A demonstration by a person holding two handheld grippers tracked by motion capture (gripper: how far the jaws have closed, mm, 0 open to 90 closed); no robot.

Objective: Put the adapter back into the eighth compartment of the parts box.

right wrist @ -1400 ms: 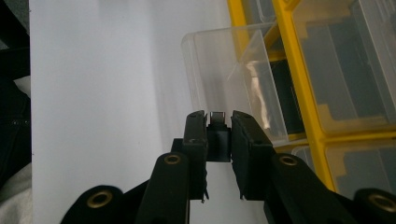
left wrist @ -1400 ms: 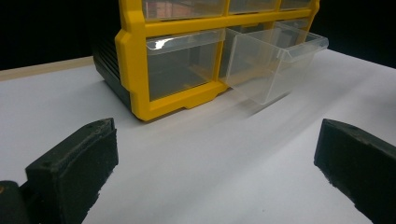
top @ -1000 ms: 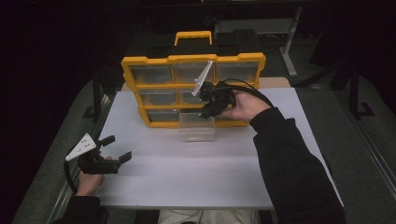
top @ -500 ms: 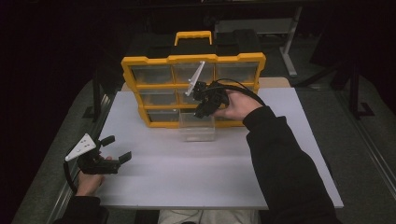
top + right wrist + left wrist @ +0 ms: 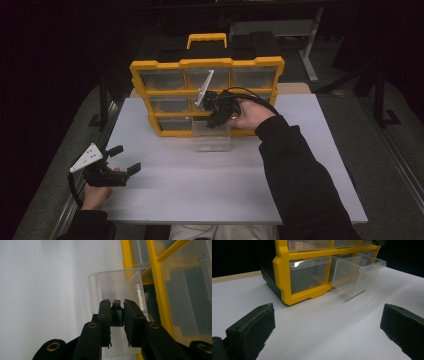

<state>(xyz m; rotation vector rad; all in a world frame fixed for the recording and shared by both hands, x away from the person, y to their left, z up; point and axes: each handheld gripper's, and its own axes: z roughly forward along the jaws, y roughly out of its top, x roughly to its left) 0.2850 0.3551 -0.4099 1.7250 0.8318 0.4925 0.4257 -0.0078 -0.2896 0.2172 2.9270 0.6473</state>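
A yellow drawer cabinet [image 5: 207, 65] stands at the back of the white table. Its bottom middle clear drawer [image 5: 211, 137] is pulled out. My right gripper [image 5: 212, 120] hangs just above that drawer and points down into it. In the right gripper view the right gripper [image 5: 117, 306] is shut on a small black piece [image 5: 116, 302], with the open drawer [image 5: 117, 285] right behind it. My left gripper [image 5: 126, 159] rests at the table's front left, open and empty. The left gripper view shows its wide-apart fingers [image 5: 252, 332], with the drawer [image 5: 354, 277] far ahead.
The white tabletop [image 5: 200, 195] stretches in front of the cabinet. The other clear drawers [image 5: 308, 275] sit closed in the yellow frame [image 5: 284, 272]. Dark floor and metal stands surround the table.
My right hand has moved left and down with the small black piece, from in front of the middle drawers to just over the open drawer. The left gripper has stayed put.
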